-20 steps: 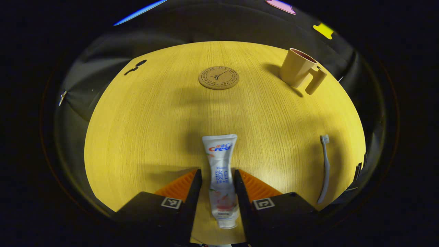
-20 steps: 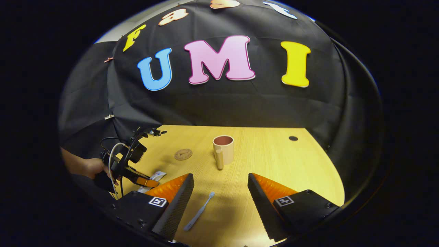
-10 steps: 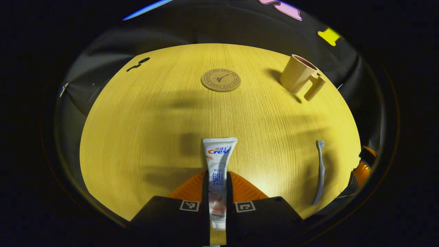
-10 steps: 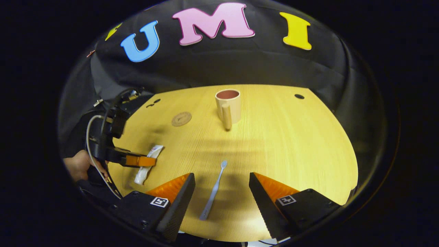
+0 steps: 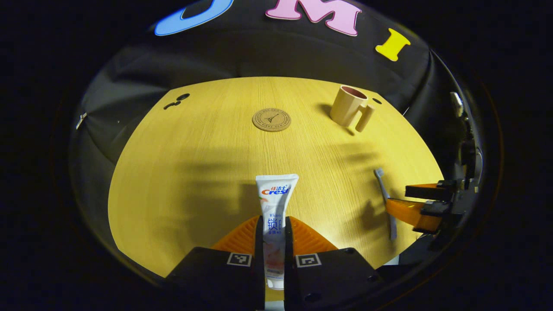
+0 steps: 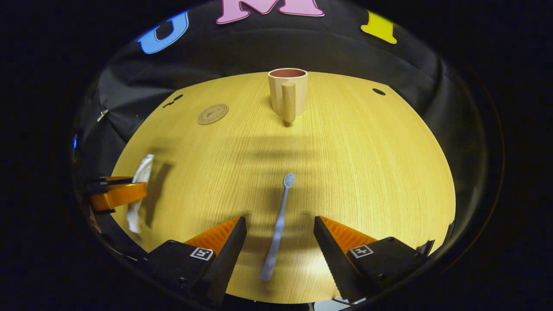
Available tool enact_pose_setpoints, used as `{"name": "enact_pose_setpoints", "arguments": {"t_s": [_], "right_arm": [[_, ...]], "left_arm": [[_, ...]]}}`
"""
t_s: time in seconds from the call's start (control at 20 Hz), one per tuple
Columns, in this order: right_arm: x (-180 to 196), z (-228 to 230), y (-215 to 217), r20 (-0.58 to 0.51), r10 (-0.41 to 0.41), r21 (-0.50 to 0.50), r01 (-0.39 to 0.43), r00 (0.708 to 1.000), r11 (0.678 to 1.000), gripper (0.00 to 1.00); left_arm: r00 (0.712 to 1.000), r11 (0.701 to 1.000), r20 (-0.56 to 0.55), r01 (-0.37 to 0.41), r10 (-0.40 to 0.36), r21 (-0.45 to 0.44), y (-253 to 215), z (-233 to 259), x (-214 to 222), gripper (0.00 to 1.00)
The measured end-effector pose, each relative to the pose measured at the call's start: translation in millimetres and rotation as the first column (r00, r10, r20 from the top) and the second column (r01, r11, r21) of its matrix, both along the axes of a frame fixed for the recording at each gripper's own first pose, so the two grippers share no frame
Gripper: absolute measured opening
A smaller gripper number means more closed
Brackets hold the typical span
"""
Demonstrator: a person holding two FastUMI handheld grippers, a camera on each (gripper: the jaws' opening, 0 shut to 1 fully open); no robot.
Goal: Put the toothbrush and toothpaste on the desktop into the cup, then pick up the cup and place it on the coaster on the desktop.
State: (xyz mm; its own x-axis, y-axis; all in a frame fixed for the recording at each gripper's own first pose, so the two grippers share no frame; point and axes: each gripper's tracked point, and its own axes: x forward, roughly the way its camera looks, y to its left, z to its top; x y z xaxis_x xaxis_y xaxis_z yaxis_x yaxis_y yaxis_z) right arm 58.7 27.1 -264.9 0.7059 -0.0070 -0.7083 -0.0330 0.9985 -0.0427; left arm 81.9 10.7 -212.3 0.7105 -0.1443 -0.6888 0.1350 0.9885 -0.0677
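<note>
A white toothpaste tube (image 5: 275, 203) is pinched between the fingers of my left gripper (image 5: 274, 235), which is shut on it; the tube's flat end points forward. In the right gripper view the tube (image 6: 139, 183) hangs a little above the wooden table (image 6: 367, 164) in the left gripper (image 6: 116, 195) and casts a shadow. A pale grey toothbrush (image 6: 278, 224) lies flat on the table, its handle between the fingers of my open right gripper (image 6: 280, 235). A beige cup (image 6: 288, 93) stands upright at the far side, handle toward me. The round cork coaster (image 6: 213, 114) lies to its left.
From the left gripper view, the coaster (image 5: 271, 119) is straight ahead, the cup (image 5: 348, 111) far right, the toothbrush (image 5: 383, 194) right beside the right gripper (image 5: 417, 203). Black cloth walls ring the table (image 5: 181, 164). Small dark holes (image 5: 178, 99) mark its far left.
My left gripper shut on the toothpaste tube and raised it off the table. My right gripper came down and forward until its open fingers flank the toothbrush handle.
</note>
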Motion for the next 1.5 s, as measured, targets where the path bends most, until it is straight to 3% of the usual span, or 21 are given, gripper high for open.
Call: {"name": "enact_pose_setpoints", "arguments": {"t_s": [0.25,0.3,0.4,0.55,0.6,0.75,0.95,1.0,1.05,1.15,1.2,1.25,1.5], "right_arm": [[5,-17,3,-0.049,-0.029,-0.012,0.029,0.998,1.000,0.91],[6,-18,2,-0.054,-0.036,-0.017,0.035,0.998,0.999,0.80],[9,-19,-2,-0.050,-0.053,-0.032,0.052,0.997,0.998,0.68],[9,-20,0,-0.077,-0.051,-0.043,0.048,0.996,0.998,0.59],[10,-20,1,-0.083,-0.048,-0.045,0.044,0.995,0.998,0.39],[17,-22,4,-0.070,-0.024,-0.046,0.021,0.997,0.999,0.14],[17,-22,12,-0.081,0.022,-0.013,-0.023,0.996,1.000,0.08],[14,-19,12,-0.086,0.048,-0.006,-0.049,0.995,0.999,0.00],[14,-19,11,-0.092,0.062,-0.001,-0.062,0.994,0.998,0.06],[12,-18,8,-0.082,0.060,0.019,-0.058,0.995,0.998,0.05],[9,-15,7,-0.078,0.062,0.035,-0.060,0.995,0.998,0.06],[7,-12,4,-0.074,0.070,0.043,-0.067,0.995,0.997,0.06],[5,22,-12,-0.006,0.145,0.045,-0.145,0.989,0.988,0.05]], "left_arm": [[0.999,0.999,0.041,-0.014,0.016,-0.042,15,18,-24,0.23],[0.999,0.999,0.042,-0.017,0.019,-0.044,19,19,-27,0.23],[0.999,0.997,0.033,-0.018,0.020,-0.070,20,16,-31,0.23],[0.999,0.996,0.015,-0.028,0.029,-0.083,24,10,-34,0.23],[0.999,0.996,0.019,-0.026,0.028,-0.088,23,12,-34,0.23],[1.000,0.998,0.016,-0.007,0.008,-0.062,21,12,-33,0.23],[1.000,0.998,0.027,0.016,-0.015,-0.053,8,15,-31,0.23],[0.999,0.999,0.030,0.020,-0.019,-0.050,6,16,-30,0.23],[0.999,0.999,0.036,0.024,-0.022,-0.049,2,17,-28,0.23],[0.998,0.998,0.053,0.031,-0.028,-0.063,-9,23,-23,0.22],[0.998,0.997,0.060,0.034,-0.030,-0.072,-15,25,-20,0.17],[0.997,0.996,0.070,0.035,-0.030,-0.079,-20,29,-17,0.22],[0.988,0.991,0.151,0.045,-0.025,-0.126,-52,66,7,0.22]]}}
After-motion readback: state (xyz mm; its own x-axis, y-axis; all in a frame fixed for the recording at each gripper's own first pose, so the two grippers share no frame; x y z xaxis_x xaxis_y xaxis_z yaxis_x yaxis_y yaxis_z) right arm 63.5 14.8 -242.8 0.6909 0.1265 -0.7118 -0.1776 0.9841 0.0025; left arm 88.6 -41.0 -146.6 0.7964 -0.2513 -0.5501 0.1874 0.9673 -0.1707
